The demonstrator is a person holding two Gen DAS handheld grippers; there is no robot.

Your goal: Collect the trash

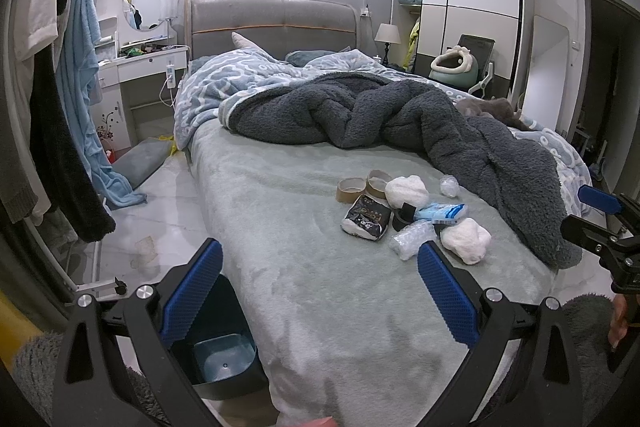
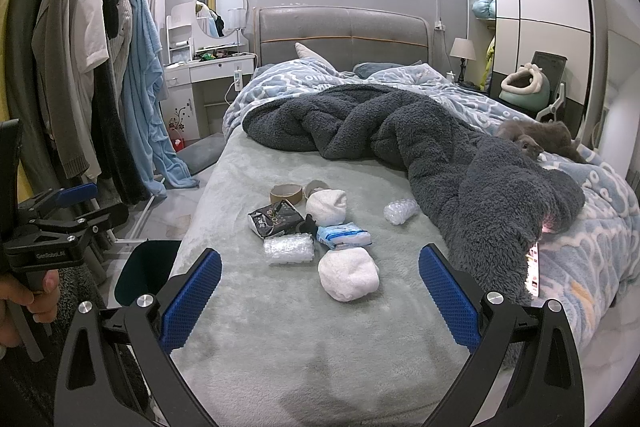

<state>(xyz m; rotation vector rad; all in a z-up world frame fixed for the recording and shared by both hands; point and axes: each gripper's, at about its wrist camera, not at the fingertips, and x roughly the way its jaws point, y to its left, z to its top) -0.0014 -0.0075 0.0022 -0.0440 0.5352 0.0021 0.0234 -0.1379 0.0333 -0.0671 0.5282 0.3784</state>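
Observation:
A heap of trash lies on the grey-green bed sheet (image 2: 280, 327): two white crumpled wads (image 2: 348, 275) (image 2: 326, 205), a black snack bag (image 2: 274, 219), a blue-white packet (image 2: 344, 235), bubble wrap pieces (image 2: 288, 249) (image 2: 398, 213) and two cardboard tape rolls (image 2: 286, 191). The same heap shows in the left wrist view, with a wad (image 1: 466, 241) and the bag (image 1: 366, 219). A dark bin (image 1: 222, 351) stands on the floor at the bed's left side. My left gripper (image 1: 320, 291) is open and empty above the bed's near edge. My right gripper (image 2: 320, 299) is open and empty, just short of the nearest wad.
A dark fleece blanket (image 2: 420, 147) and a blue patterned duvet (image 2: 592, 227) cover the bed's far and right parts. A grey cat (image 2: 536, 141) lies on the right. Clothes hang on a rack (image 2: 100, 67) at the left. A dressing table (image 2: 208, 71) stands behind.

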